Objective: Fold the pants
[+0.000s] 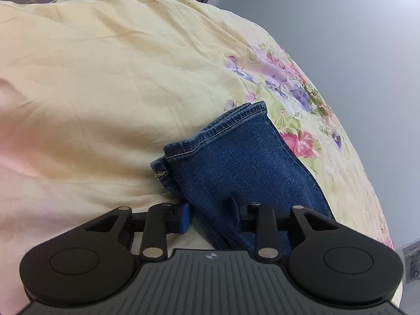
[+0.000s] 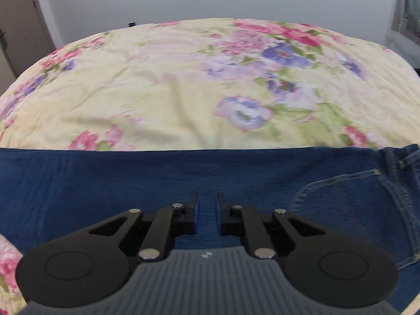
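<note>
Jeans are lying on a bed covered by a yellow floral sheet. Starting with the left wrist view, it is showing what the right one is not: the hemmed cuffs of both legs, stacked one on the other and ending on the sheet's plain yellow area, with the flower print running along the bed's right edge and a grey wall beyond. The left gripper is standing with its jaws spread wide apart; the leg fabric is passing between them, lying against the right finger and covering part of it, while the blue-padded left finger is sitting just beside the denim edge, over the sheet. Whether the fingers are pressing the cloth I cannot tell

Moving to the right wrist view, it is showing the upper part of the jeans instead: a wide blue band stretching flat across the whole frame, with a back pocket and a belt loop at the far right. The right gripper is hovering over the middle of this band, its jaws parted by a narrow gap and holding nothing, denim showing through between them. The picture is slightly blurred
</note>
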A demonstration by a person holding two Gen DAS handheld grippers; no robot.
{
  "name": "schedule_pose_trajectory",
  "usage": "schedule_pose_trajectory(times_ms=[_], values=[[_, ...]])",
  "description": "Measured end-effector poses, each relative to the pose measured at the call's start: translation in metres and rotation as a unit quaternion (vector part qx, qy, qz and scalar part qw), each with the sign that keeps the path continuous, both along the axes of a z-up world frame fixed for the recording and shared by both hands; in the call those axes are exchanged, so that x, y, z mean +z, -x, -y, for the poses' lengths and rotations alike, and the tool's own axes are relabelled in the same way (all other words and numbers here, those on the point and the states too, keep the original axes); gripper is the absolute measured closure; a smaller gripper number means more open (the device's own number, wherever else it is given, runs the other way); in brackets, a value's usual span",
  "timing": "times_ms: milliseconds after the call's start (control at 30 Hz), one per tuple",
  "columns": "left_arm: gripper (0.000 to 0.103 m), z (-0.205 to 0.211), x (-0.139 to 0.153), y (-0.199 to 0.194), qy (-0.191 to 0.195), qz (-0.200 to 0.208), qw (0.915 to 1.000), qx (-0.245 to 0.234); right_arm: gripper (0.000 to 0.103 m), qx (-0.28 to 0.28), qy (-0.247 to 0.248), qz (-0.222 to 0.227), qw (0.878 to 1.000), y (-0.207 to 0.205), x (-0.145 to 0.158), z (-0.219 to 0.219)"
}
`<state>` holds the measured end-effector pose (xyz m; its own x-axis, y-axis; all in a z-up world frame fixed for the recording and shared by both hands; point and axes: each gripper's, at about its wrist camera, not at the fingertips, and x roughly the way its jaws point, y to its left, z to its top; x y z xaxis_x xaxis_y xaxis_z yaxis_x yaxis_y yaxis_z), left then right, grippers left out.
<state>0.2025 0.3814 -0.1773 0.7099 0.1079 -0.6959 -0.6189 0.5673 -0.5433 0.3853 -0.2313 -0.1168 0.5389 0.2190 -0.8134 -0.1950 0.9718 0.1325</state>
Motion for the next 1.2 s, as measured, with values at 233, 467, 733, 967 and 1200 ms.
schedule_pose_trajectory(times_ms=[233,467,733,967,1200], values=[[0.078,-0.007,-0.002,-0.001,0.003,0.003,0.9999,-0.014,0.103,0.077,-0.023,-0.016,0.997,-0.014,-0.029,-0.127],[0.079,-0.014,-0.010,-0.004,0.008,0.011,0.9997,-0.022,0.103,0.055,-0.016,-0.015,0.998,-0.056,-0.048,-0.169],[0.079,-0.014,-0.012,-0.008,0.004,0.006,0.9997,-0.024,0.103,0.040,0.015,-0.022,0.999,-0.065,-0.051,-0.180],[0.079,-0.014,-0.010,-0.009,0.005,0.000,0.9998,-0.020,0.103,0.054,0.005,-0.053,0.997,-0.011,-0.032,-0.169],[0.085,-0.007,-0.003,-0.012,-0.018,-0.006,0.9996,-0.021,0.103,0.059,-0.017,-0.093,0.994,0.058,-0.033,-0.152]])
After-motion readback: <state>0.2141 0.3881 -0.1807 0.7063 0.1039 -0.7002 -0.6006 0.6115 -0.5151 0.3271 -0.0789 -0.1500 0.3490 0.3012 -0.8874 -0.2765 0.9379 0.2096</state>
